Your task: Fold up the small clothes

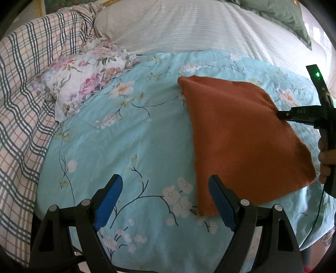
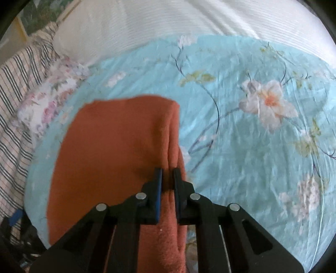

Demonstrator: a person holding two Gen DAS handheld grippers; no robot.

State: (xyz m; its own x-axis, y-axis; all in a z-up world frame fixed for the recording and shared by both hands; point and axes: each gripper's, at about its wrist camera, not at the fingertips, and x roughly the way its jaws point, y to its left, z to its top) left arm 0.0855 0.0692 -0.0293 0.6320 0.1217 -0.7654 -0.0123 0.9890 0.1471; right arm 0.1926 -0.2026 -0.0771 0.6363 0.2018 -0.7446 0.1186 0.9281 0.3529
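Note:
A rust-orange cloth [image 1: 241,138] lies folded on the light blue flowered sheet [image 1: 126,136]. My left gripper [image 1: 164,201] is open and empty, low over the sheet at the cloth's near left corner; its right finger [image 1: 222,203] overlaps the cloth's edge. My right gripper [image 2: 167,178] is shut on the cloth's right edge [image 2: 168,147], which bunches between the blue pads. In the left wrist view the right gripper [image 1: 281,115] pinches the cloth's right side. The cloth [image 2: 109,159] spreads to the left in the right wrist view.
A crumpled white flowered garment [image 1: 84,84] lies at the sheet's far left. A plaid blanket [image 1: 21,94] covers the left side. A white striped pillow [image 1: 189,25] and a green pillow [image 1: 283,14] lie at the back. The sheet [image 2: 252,136] stretches to the right.

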